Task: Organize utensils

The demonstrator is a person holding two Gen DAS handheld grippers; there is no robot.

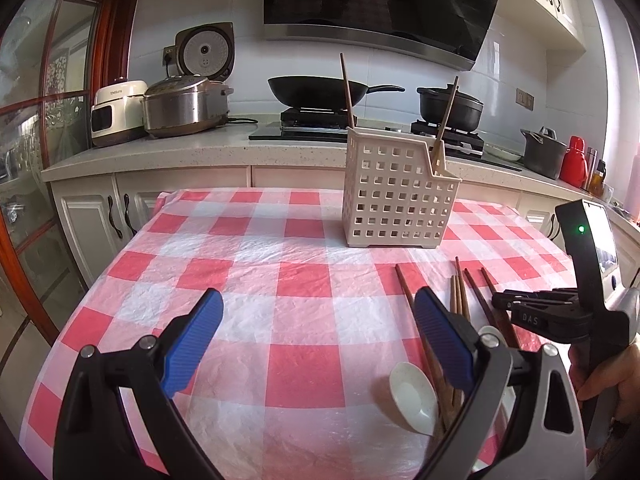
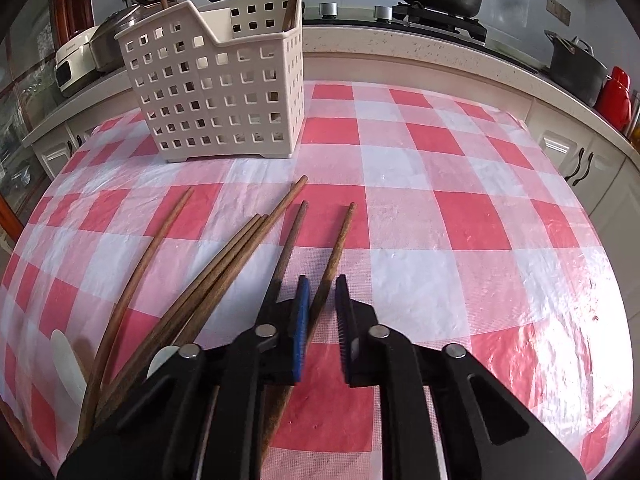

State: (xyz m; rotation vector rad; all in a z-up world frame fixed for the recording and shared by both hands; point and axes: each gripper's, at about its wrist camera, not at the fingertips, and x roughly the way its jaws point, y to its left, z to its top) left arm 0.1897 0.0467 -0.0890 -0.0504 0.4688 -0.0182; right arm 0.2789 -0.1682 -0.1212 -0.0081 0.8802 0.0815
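Your right gripper is clamped on one thin chopstick, which may swivel or slip when lifted toward the basket.

Chopsticks on cloth: seven. Chopsticks in basket: two. Baskets: one. White spoons: one seen.

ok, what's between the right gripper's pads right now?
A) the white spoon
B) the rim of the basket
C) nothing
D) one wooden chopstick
D: in the right wrist view the right gripper has its pads closed on the rightmost wooden chopstick lying on the checked cloth; the white spoon lies off to the left and the basket stands farther back.
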